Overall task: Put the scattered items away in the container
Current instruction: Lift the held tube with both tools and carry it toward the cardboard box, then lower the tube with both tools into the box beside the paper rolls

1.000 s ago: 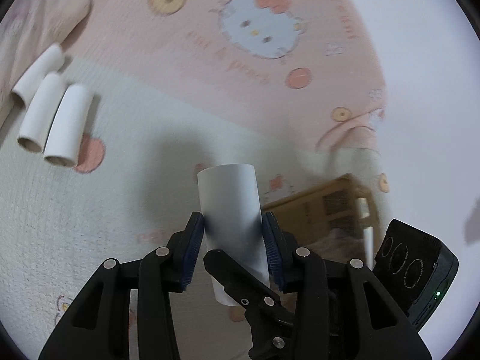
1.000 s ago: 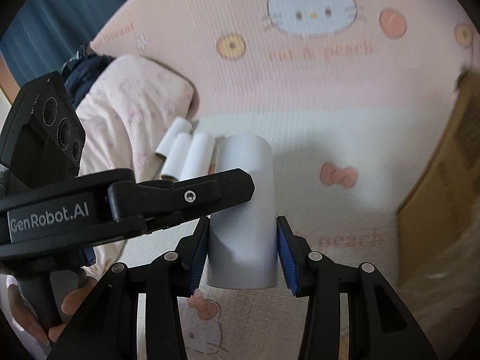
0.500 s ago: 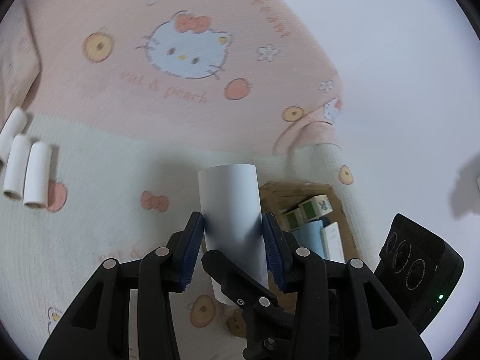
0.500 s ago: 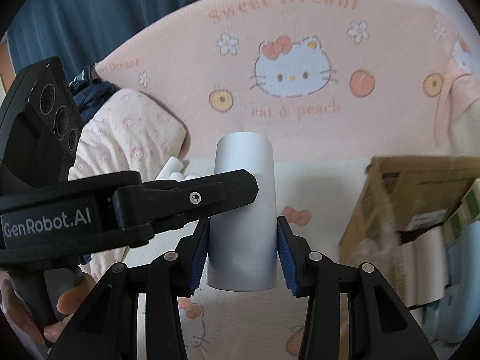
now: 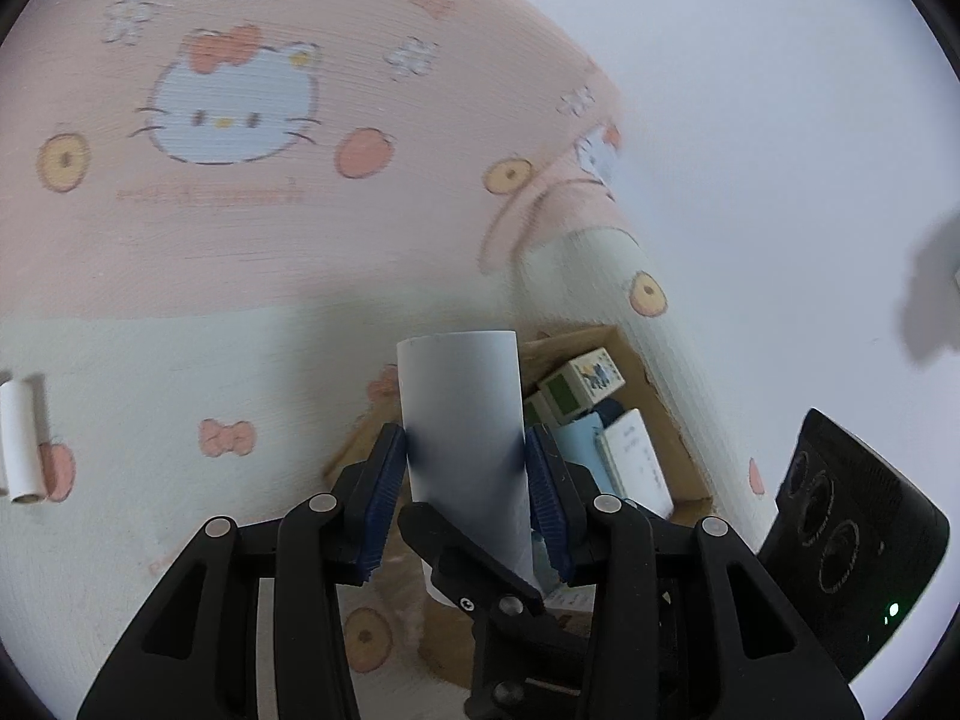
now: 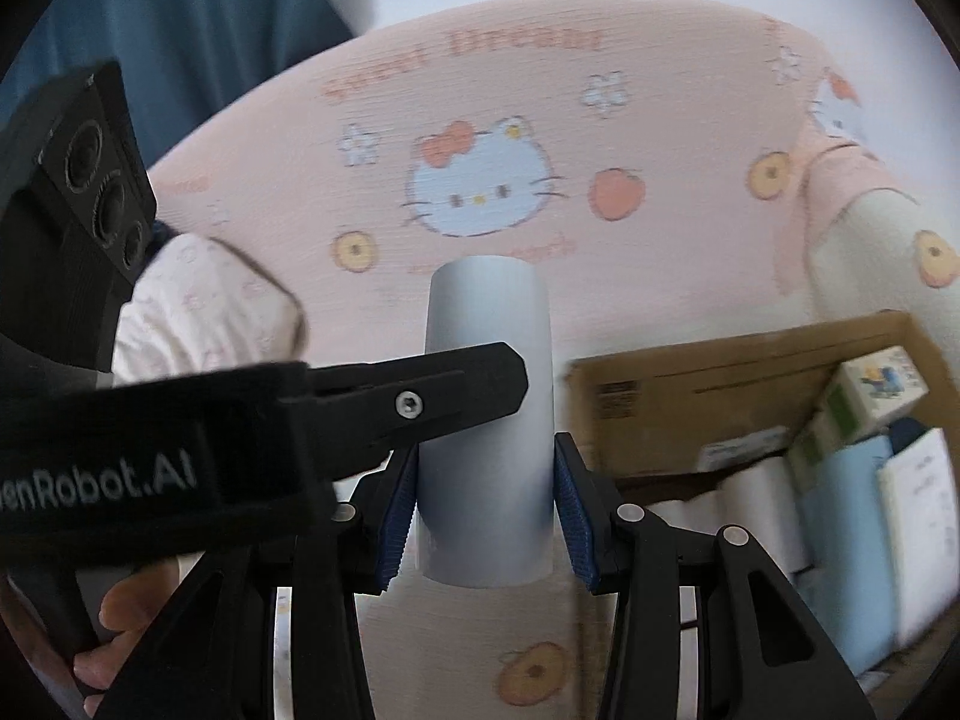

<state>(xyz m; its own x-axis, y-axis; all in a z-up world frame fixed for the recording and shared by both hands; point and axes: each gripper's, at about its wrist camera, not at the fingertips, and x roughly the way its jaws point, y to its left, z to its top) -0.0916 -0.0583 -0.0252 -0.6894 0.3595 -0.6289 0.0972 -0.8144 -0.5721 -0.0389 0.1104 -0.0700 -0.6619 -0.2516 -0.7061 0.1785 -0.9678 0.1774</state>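
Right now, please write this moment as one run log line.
left gripper: shut on white tube | right gripper: shut on grey tube | cardboard box: nearby, part-filled

Pink cartoon-cat print blanket (image 5: 252,228) over cream quilted bedding (image 5: 150,396); pale floral pillow (image 6: 198,306); dark blue curtain (image 6: 198,18).

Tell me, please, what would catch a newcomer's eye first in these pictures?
Most striking is the white tube, upright and clamped between the blue pads of the left tool; the right tool grips a second tube the same way. Behind them spreads a pink cartoon-cat blanket. At the right stands an open cardboard box, already holding tubes and small packs.
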